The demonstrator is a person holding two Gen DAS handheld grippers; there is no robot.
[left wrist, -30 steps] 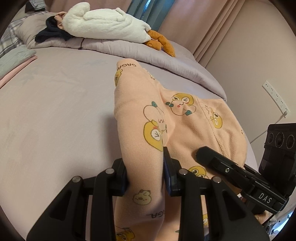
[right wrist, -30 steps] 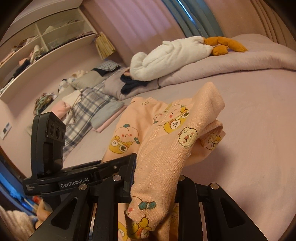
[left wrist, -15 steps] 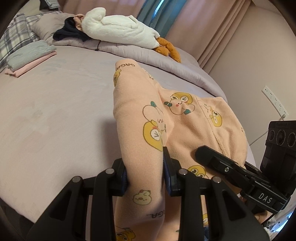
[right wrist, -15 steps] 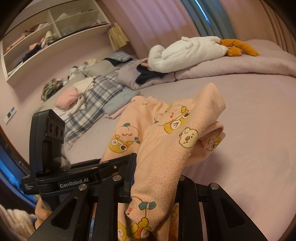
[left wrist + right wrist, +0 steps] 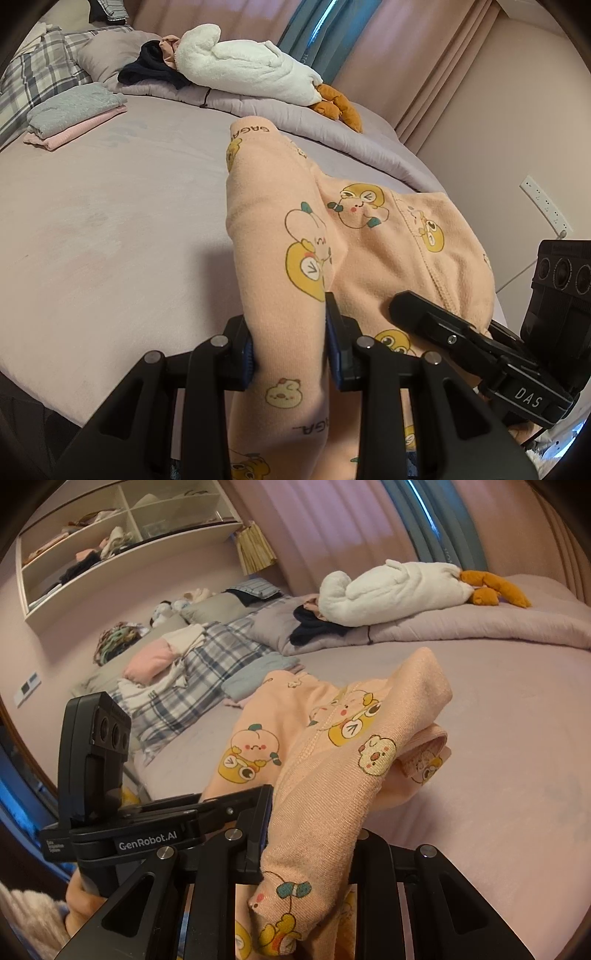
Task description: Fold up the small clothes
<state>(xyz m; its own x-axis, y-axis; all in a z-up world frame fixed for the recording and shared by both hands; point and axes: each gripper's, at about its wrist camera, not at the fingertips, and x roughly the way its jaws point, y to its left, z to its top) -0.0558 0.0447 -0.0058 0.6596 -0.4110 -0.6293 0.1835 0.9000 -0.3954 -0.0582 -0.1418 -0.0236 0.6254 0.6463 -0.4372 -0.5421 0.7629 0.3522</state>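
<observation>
A peach baby garment printed with yellow cartoon animals hangs between both grippers above the pale purple bed. My left gripper is shut on a bunched fold of it, the cloth rising over the fingers. My right gripper is shut on another bunched part of the same garment, which drapes forward and down. Each view shows the other gripper beside it: the right one in the left wrist view, the left one in the right wrist view.
A folded grey and pink stack lies at the bed's far left. A white plush goose rests on the quilt at the back, near plaid bedding. Wall shelves hold clothes. A socket strip sits on the right wall.
Both grippers have moved sideways over the bed with the garment still clamped; the folded stack and the shelves have come further into view. The grip has not changed.
</observation>
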